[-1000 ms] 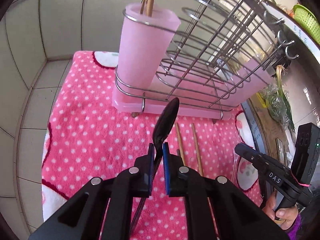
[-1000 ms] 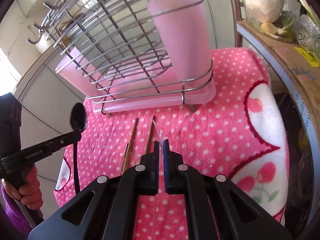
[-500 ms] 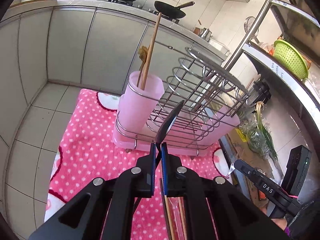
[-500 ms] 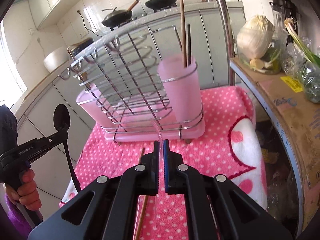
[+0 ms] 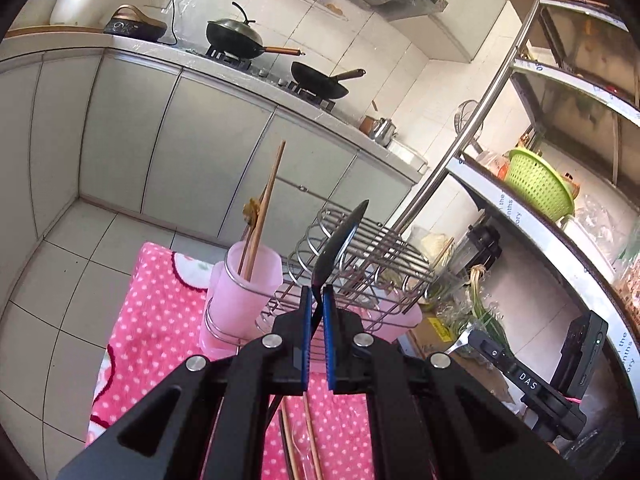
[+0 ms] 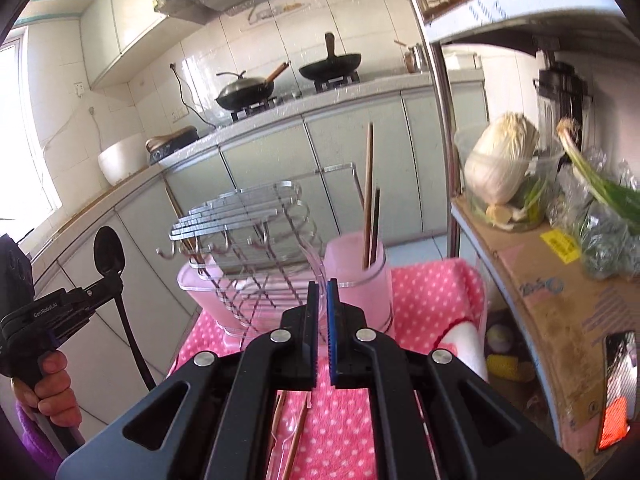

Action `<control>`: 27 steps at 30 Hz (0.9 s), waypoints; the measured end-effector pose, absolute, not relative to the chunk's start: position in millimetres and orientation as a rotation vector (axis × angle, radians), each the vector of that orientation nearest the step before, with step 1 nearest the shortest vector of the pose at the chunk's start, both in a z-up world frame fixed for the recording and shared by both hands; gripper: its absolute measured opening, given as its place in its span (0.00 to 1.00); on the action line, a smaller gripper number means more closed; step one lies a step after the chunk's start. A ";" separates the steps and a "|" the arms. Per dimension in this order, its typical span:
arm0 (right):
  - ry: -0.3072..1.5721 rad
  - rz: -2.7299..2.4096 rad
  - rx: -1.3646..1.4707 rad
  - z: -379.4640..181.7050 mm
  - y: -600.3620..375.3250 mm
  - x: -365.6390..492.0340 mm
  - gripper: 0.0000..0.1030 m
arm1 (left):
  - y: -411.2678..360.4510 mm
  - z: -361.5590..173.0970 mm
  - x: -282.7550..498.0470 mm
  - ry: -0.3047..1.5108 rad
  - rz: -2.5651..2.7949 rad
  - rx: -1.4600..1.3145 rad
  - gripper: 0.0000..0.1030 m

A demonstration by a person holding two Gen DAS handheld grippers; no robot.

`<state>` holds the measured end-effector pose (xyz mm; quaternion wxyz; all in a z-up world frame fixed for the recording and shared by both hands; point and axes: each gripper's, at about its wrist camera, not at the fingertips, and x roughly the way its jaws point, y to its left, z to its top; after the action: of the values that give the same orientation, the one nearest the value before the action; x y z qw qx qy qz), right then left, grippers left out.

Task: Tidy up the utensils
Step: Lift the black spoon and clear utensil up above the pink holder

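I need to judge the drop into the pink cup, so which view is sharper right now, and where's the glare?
Left wrist view: sharp; black spoon and pink cup crisp, strong fisheye bending of the shelf post. Right wrist view: motion-blurred, the wire rack smeared, and the window at the left edge blown out white.

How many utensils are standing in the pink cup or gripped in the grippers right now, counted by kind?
Chopsticks in the pink cup: 2
Black spoon in the left gripper: 1
Clear fork in the right gripper: 1
Total: 4
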<state>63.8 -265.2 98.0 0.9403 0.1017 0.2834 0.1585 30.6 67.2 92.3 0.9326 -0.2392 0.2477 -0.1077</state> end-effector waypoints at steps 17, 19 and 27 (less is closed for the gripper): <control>0.314 0.250 0.127 192.7 -274.9 67.5 0.04 | 88.4 150.4 45.0 0.210 -0.242 -0.614 0.04; 0.300 0.230 0.108 194.7 -274.4 72.9 0.04 | 90.0 154.8 49.9 0.174 -0.234 -0.614 0.05; 0.331 0.194 0.068 178.9 -270.6 106.2 0.04 | 96.5 154.3 76.4 0.119 -0.202 -0.601 0.04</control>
<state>106.2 -270.6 178.9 0.9811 0.0338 0.1647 0.0963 76.4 96.5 154.3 0.9484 -0.2953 0.0584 -0.0991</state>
